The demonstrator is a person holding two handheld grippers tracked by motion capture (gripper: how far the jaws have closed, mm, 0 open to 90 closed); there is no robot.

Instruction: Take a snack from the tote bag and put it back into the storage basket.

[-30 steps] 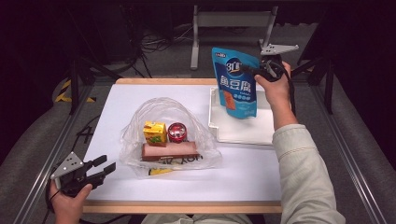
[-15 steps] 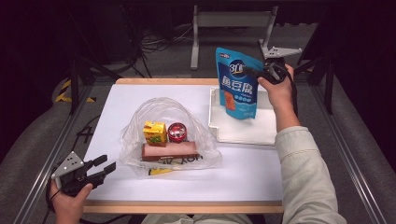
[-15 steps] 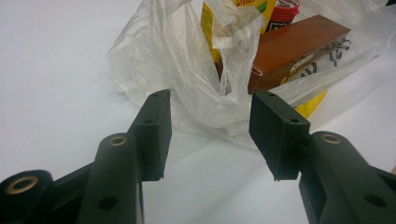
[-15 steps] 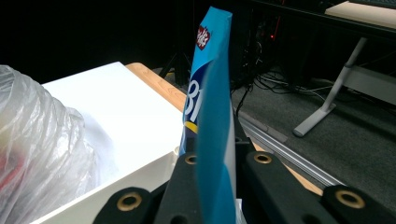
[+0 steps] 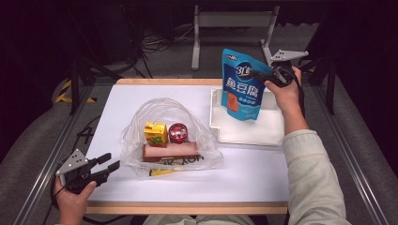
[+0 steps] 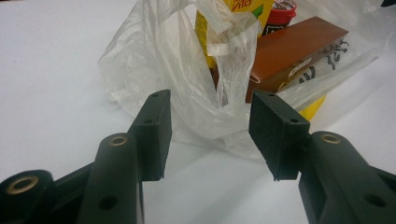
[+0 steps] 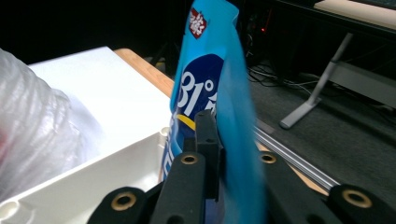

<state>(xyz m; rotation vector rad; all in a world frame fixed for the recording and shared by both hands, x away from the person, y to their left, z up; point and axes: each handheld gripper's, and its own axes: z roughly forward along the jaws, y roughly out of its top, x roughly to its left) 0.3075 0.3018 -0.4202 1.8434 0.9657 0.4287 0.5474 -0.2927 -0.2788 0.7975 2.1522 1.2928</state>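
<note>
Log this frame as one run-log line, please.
right gripper: shut on blue pouch, held upright above white tray | left gripper: open, near plastic bag of groceries, not touching

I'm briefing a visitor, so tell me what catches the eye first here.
The bright blue snack pouch stands out, held upright over the white tray at the table's far right by the right claw. Next comes the clear plastic bag mid-table, holding a yellow juice box, a red-lidded cup and a brown box.

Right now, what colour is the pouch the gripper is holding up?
Blue pouch, with white writing and an orange patch; clearest in the high view.
</note>
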